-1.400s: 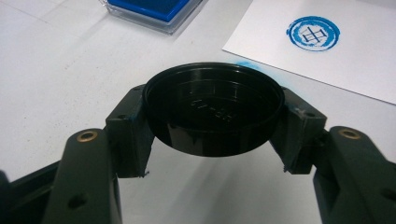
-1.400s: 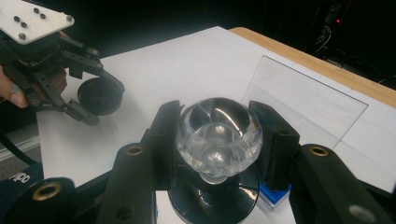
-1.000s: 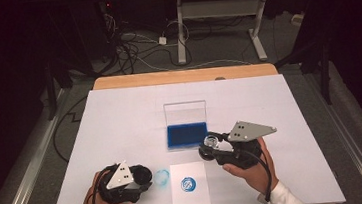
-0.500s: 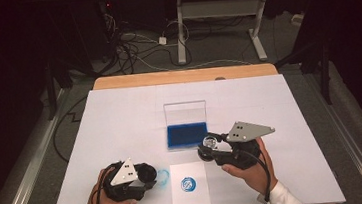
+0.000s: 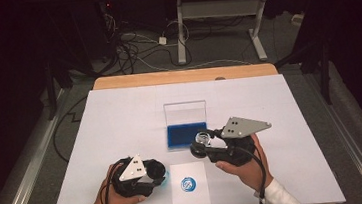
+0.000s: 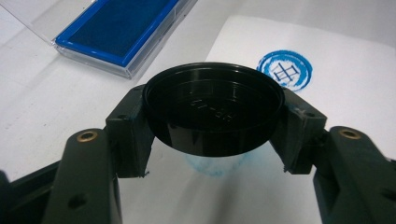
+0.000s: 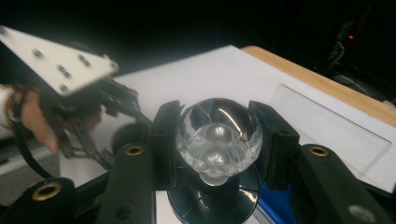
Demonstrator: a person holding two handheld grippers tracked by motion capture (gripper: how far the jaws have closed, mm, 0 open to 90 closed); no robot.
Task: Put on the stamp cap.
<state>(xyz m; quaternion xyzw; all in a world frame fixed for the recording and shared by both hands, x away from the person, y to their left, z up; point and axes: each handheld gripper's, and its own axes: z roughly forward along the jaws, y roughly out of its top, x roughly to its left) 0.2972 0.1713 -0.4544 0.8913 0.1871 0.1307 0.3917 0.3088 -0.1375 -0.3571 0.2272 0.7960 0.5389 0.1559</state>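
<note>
Stamp (image 7: 218, 135) pinched by its clear faceted knob in right gripper (image 5: 204, 141), near the ink pad (image 5: 186, 134); black cap (image 6: 214, 114) clamped across its rim in left gripper (image 5: 157, 173), left of the paper (image 5: 190, 187). Probably light, rigid, slick; best held at knob and rim.

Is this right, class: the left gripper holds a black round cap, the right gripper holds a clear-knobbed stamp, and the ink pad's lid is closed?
Not quite: the ink pad lies open, its clear lid standing up behind it, as the high view shows. The left gripper does hold the black round cap, the right gripper the clear-knobbed stamp.
</note>
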